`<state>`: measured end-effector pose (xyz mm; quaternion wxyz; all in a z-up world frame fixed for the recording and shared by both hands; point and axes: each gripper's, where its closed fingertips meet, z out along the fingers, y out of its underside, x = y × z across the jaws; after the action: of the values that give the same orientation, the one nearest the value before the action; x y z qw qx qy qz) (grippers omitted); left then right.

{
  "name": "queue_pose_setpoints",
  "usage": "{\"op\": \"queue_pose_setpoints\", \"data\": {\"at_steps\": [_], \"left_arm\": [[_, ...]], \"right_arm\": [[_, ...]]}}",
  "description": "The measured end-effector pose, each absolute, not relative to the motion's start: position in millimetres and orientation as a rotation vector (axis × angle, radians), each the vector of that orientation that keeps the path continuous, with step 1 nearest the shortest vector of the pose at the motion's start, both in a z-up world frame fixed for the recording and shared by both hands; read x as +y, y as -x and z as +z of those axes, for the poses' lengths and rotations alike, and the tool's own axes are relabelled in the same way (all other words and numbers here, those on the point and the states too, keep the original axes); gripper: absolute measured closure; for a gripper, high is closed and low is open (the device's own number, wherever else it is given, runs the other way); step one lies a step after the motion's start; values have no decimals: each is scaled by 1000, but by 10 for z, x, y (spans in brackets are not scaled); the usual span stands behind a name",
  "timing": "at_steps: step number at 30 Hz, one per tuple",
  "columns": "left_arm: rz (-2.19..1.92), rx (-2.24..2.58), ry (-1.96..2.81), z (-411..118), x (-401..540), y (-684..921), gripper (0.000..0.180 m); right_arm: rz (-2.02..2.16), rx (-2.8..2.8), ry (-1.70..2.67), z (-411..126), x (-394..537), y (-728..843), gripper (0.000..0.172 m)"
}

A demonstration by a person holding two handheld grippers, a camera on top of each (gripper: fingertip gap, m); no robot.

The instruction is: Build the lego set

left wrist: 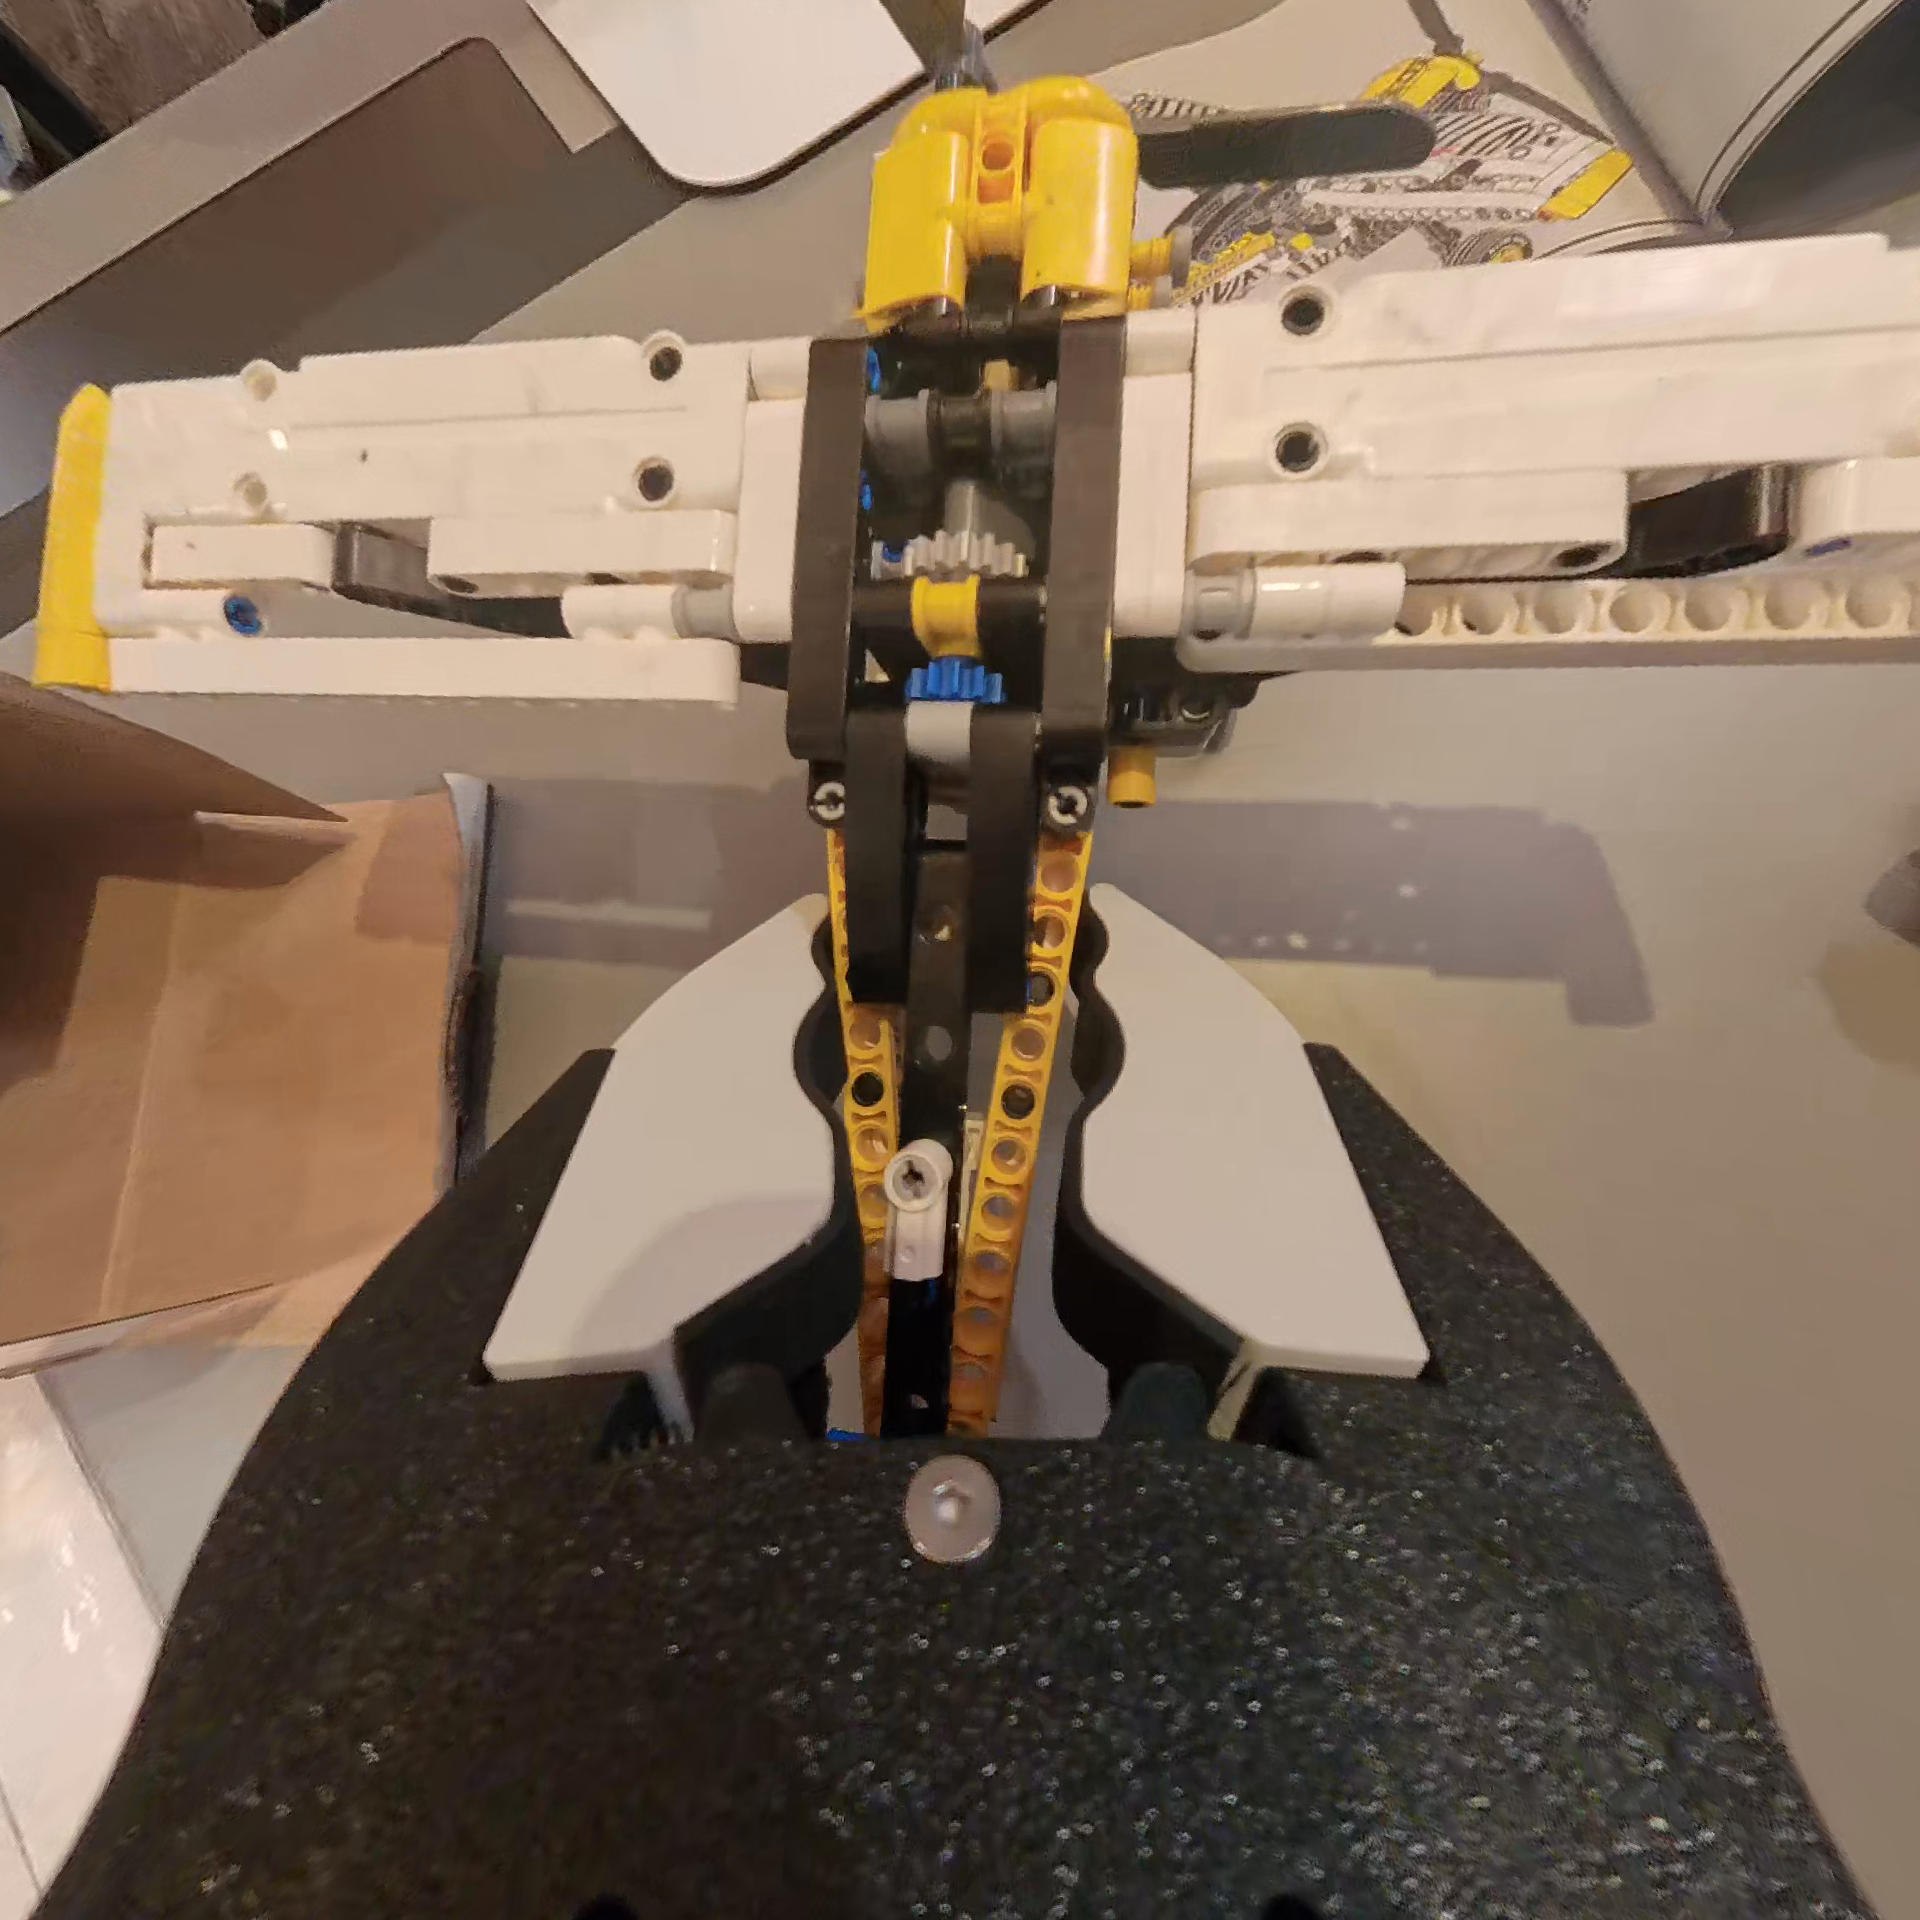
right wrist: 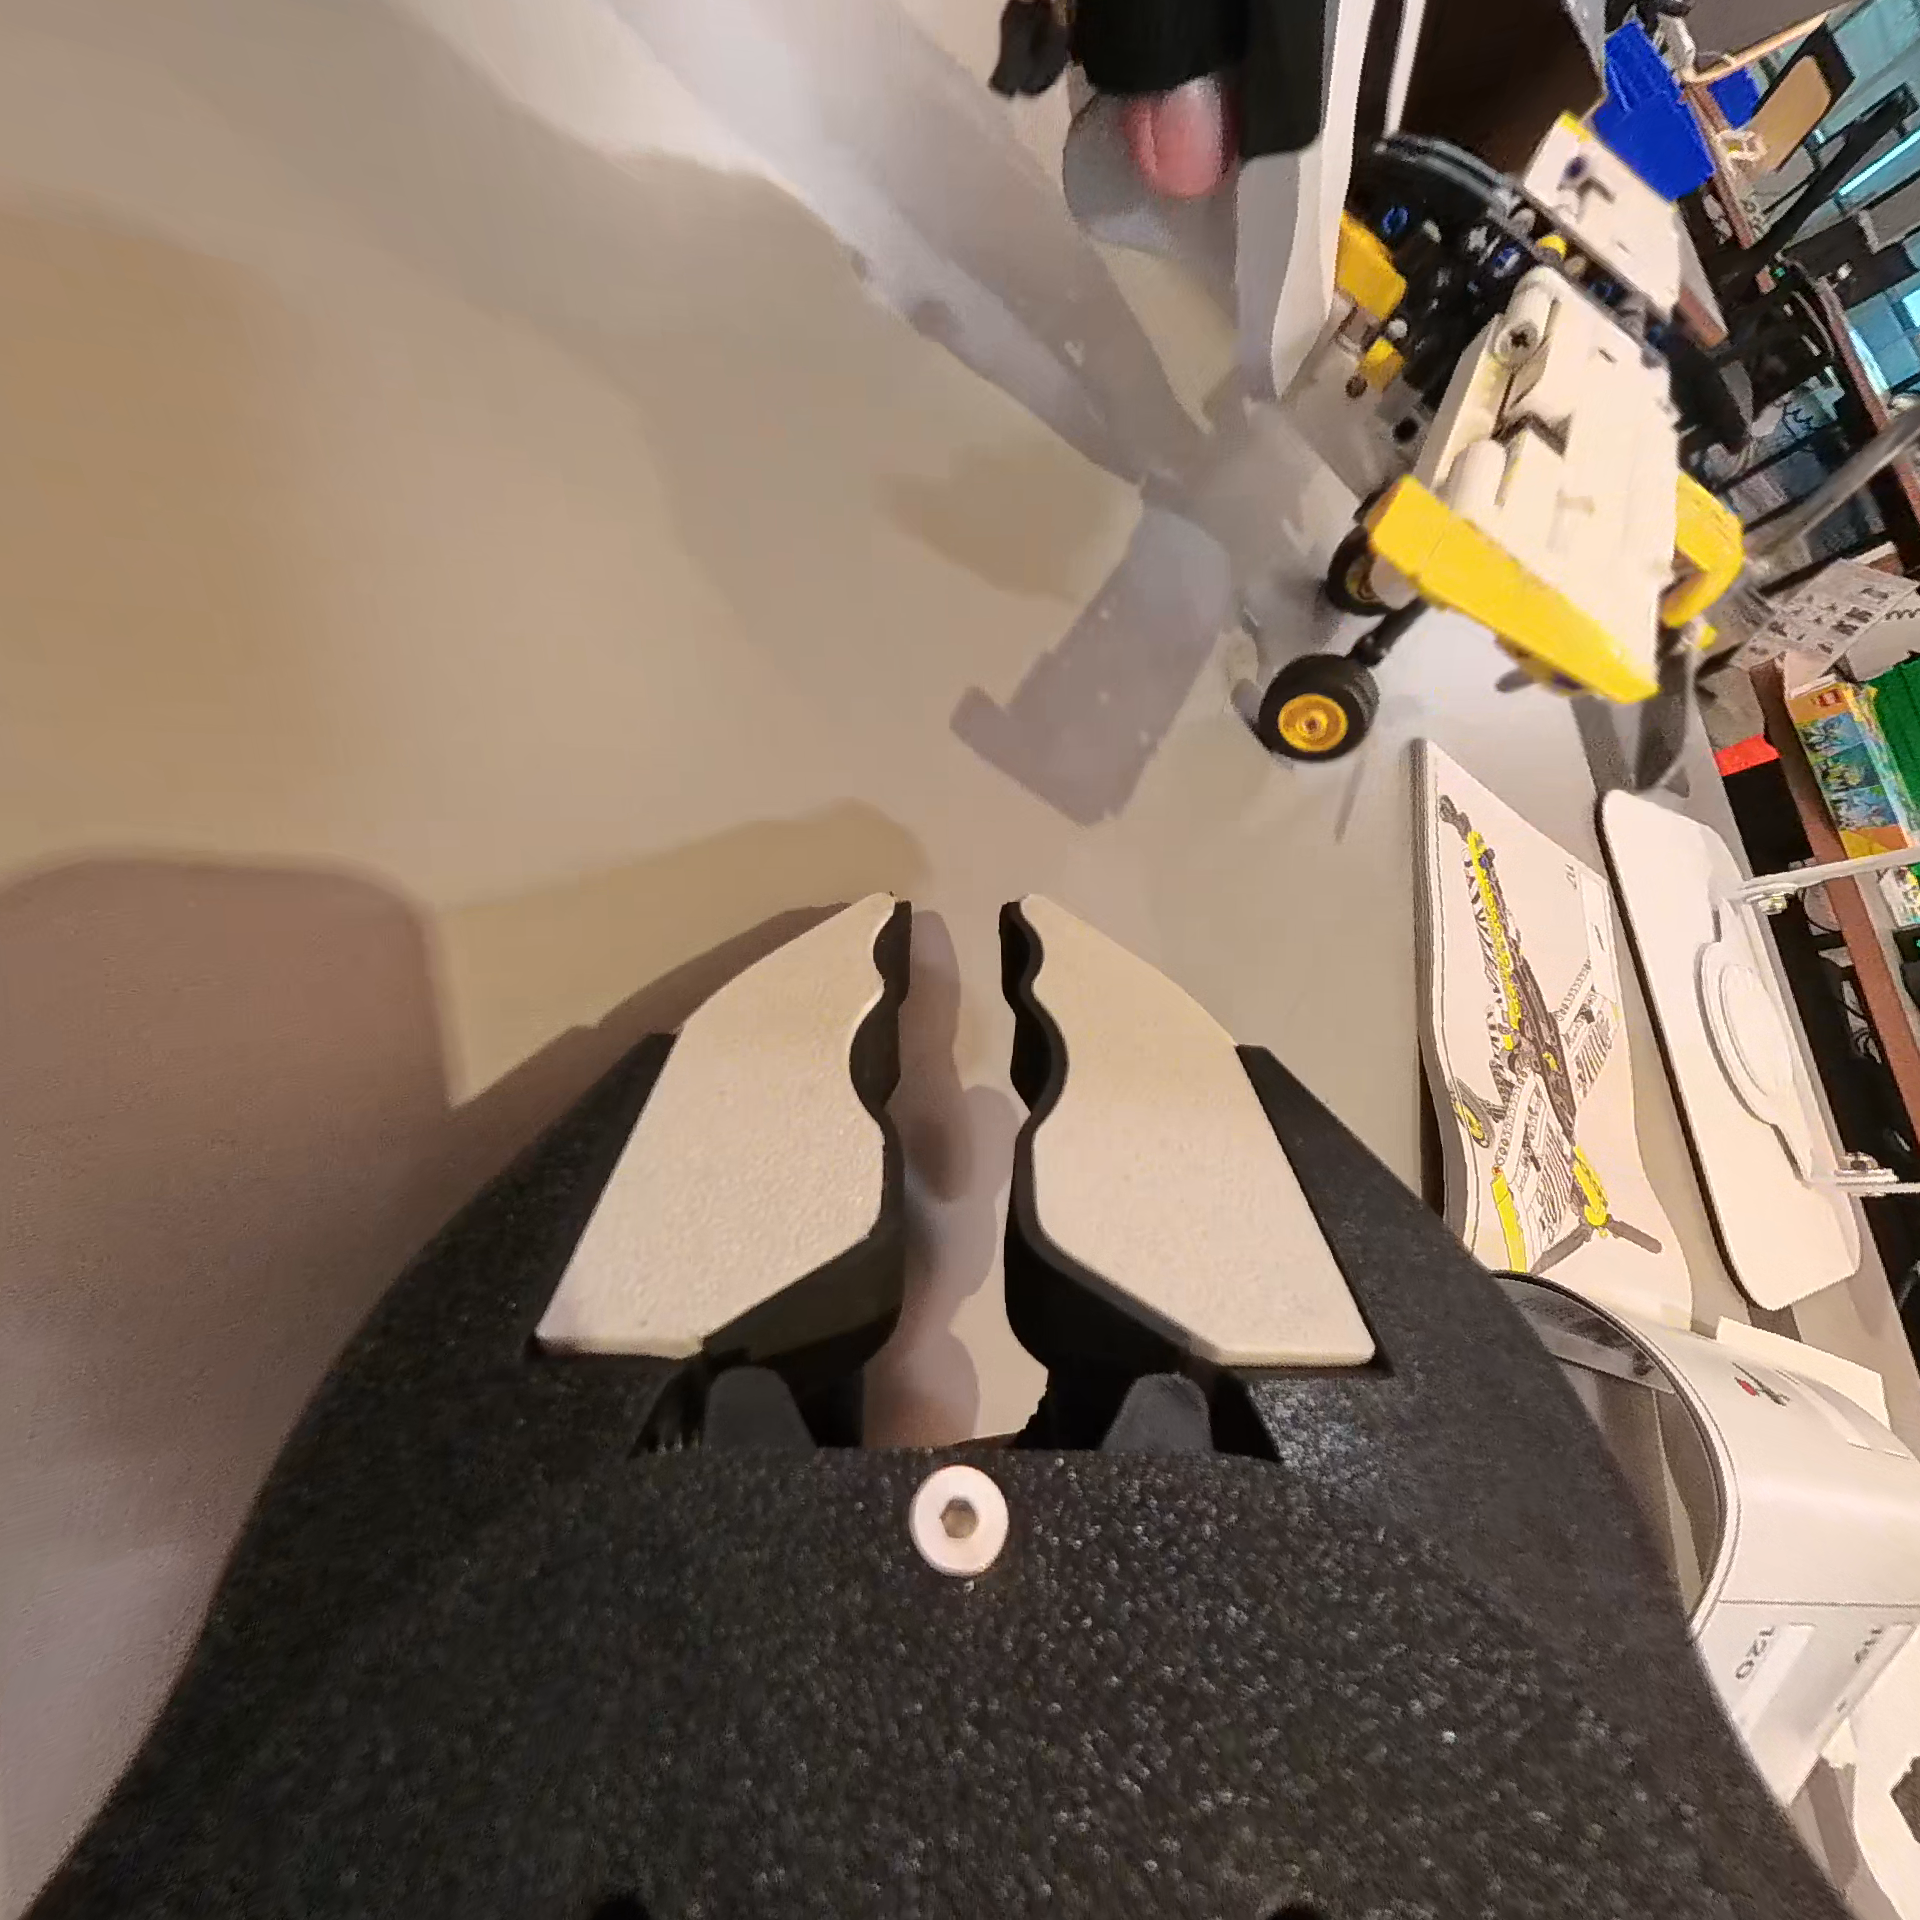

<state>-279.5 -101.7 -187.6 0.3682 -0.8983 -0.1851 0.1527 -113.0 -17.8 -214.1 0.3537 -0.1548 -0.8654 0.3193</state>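
Cardboard box (left wrist: 208, 1039), contents hidden, beside plane model (left wrist: 956, 623)

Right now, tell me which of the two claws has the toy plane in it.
The left claw: it grips the toy plane by its yellow tail. The right claw holds nothing.

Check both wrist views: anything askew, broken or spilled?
Nothing looks damaged or spilled. The only oddity: the brick-built plane model is off the table, its yellow-and-black tail section clamped in the left gripper. The right gripper hangs empty over bare tabletop, jaws slightly apart.
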Motion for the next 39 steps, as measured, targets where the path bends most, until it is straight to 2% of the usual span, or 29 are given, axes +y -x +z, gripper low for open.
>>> {"op": "queue_pose_setpoints", "data": {"at_steps": [7,10,12,14,20,23,26,28,31,35,39], "left_arm": [[349,-402,2386,-2027,-1221,2812,138],[411,-353,2355,-1841,-1319,2789,121],[470,-305,2265,-1598,-1326,2766,106],[518,-218,2073,-1236,-1231,2703,100],[744,-147,1394,-238,-1142,2736,104],[741,-218,1126,1,-1308,2891,113],[675,-272,1112,-51,-1338,3082,113],[606,-281,1308,-263,-1237,3153,118],[545,-313,1672,-738,-1200,3264,112],[1045,-609,1756,-909,-1928,3788,122],[1121,-1018,1800,-1189,-2541,4114,103]], "right_arm": [[836,-2243,412,-2139,-174,1131,156],[844,-2245,418,-2136,-171,1133,156],[851,-2248,423,-2135,-170,1134,156],[858,-2251,429,-2134,-170,1138,156],[881,-2254,457,-2122,-163,1155,156],[878,-2252,459,-2123,-158,1156,156],[866,-2251,453,-2131,-158,1155,156],[863,-2252,447,-2134,-160,1150,156],[859,-2258,439,-2142,-164,1145,156],[855,-2262,426,-2148,-172,1137,156],[845,-2265,417,-2159,-179,1138,156]]}}
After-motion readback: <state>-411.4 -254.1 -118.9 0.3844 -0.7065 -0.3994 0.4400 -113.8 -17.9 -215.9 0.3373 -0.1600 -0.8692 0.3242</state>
